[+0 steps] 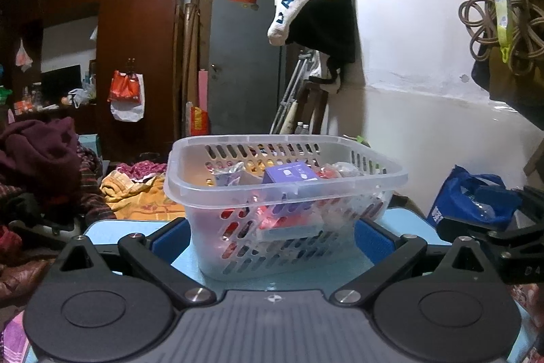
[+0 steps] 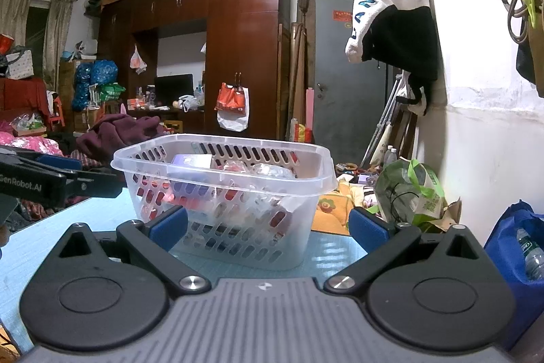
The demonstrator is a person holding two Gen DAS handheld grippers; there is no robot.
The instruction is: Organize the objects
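A clear slotted plastic basket [image 1: 238, 159] stands on a light blue table [image 1: 306, 271]. It holds a purple box [image 1: 289, 174], red packets and clear wrapped items. My left gripper [image 1: 272, 235] is open, its blue pads on either side of the basket's near end, empty. In the right wrist view the same basket [image 2: 163, 159] stands ahead with the purple box [image 2: 192, 160] inside. My right gripper [image 2: 268, 225] is open and empty just short of the basket. The left gripper [image 2: 51, 181] shows at the left edge of that view.
A blue bag [image 1: 472, 196] with a water bottle sits right of the table, a green bag [image 2: 411, 193] beyond it. Piles of clothes [image 1: 40, 165] lie to the left. The white wall [image 2: 486, 142] is close on the right, with a hanging jacket [image 2: 394, 19].
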